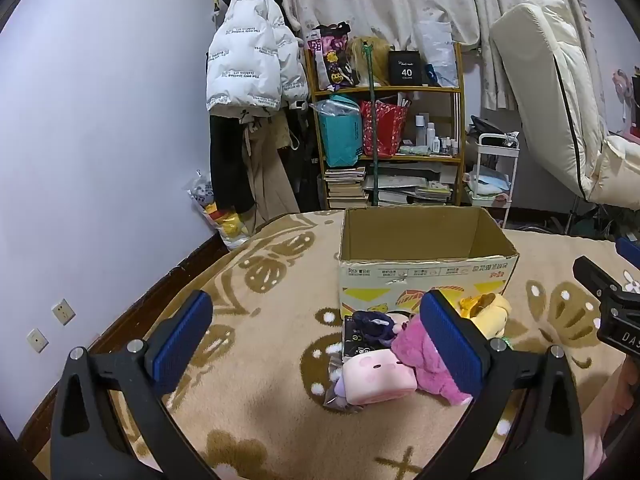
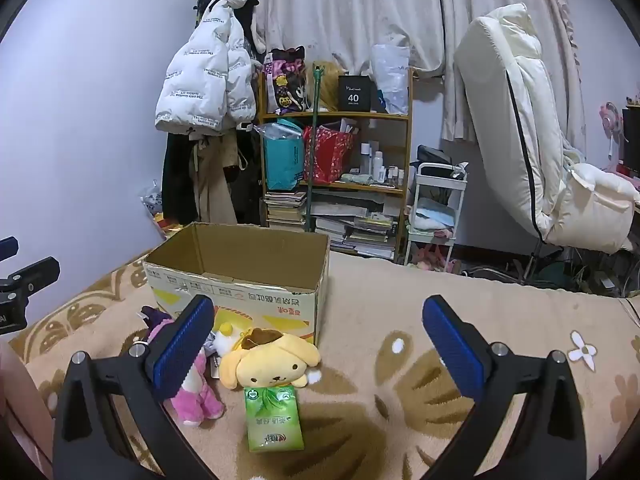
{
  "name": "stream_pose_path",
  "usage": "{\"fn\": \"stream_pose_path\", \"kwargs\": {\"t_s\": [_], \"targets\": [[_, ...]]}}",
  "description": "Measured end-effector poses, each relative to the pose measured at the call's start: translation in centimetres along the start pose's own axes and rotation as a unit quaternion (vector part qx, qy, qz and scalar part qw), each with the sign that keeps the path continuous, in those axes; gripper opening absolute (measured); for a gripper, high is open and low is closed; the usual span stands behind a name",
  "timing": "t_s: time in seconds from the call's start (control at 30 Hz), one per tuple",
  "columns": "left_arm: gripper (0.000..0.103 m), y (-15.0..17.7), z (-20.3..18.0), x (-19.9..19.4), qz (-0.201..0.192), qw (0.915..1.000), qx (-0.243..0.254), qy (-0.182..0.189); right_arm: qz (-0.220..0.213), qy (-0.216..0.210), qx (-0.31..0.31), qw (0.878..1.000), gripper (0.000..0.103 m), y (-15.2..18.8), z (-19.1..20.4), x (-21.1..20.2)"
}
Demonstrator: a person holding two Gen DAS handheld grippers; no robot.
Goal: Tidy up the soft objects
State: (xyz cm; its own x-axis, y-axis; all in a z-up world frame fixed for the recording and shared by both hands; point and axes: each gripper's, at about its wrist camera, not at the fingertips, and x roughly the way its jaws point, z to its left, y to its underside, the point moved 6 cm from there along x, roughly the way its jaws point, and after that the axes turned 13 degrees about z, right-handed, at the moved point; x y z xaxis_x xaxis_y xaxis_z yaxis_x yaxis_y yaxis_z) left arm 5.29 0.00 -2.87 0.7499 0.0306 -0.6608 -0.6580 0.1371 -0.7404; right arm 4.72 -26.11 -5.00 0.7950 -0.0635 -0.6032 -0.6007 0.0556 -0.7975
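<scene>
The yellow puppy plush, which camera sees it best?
The right wrist view: the yellow puppy plush shows its whole face there, lying before the cardboard box. The left wrist view catches only part, behind a finger.

Fuzzy cloth plush dog (image 2: 272,364), glossy plastic packet (image 2: 274,420), matt cardboard box (image 2: 240,280).

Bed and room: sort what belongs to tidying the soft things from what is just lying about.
For the job:
- cardboard box
- yellow dog plush
- pink plush
- pink cube plush
- purple plush
- green tissue pack

Just lying about:
- white puffer jacket
- bookshelf
- white trolley
</scene>
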Motion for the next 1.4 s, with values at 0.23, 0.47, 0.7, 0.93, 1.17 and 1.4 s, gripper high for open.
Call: {"fn": "stream_pose_path", "kwargs": {"t_s": [0.23, 0.47, 0.7, 0.93, 1.17, 1.4], "targets": [[0.102, 0.0, 0.1, 0.1, 0.005, 1.0, -0.002, -0.004, -0.002, -0.001, 0.002, 1.0, 0.103, 0.0, 0.0, 0.1], [0.102, 0.1, 0.1, 0.3, 0.008, 1.0, -0.004, 0.0, 0.001, -0.002, 0.004, 1.0, 0.103, 0.1, -0.1, 0.3], [0.102, 0.0, 0.1, 1.0, 0.009, 1.0, -0.004, 0.0, 0.002, -0.003, 0.005, 1.0, 0.103, 0.1, 0.0, 0.3], [0.102, 0.2, 0.2, 1.0, 0.009, 0.9999, -0.007, -0.001, 0.003, -0.003, 0.005, 1.0, 0.103, 0.2, 0.0, 0.4], [0.102, 0.2, 0.1, 1.0, 0.01, 0.9999, -0.007, -0.002, 0.004, -0.003, 0.005, 1.0, 0.103, 0.2, 0.0, 0.4], [0.102, 0.2, 0.1, 1.0, 0.01, 0.9999, -0.007, -0.002, 0.005, -0.003, 0.005, 1.0, 0.103, 0.2, 0.0, 0.5]]}}
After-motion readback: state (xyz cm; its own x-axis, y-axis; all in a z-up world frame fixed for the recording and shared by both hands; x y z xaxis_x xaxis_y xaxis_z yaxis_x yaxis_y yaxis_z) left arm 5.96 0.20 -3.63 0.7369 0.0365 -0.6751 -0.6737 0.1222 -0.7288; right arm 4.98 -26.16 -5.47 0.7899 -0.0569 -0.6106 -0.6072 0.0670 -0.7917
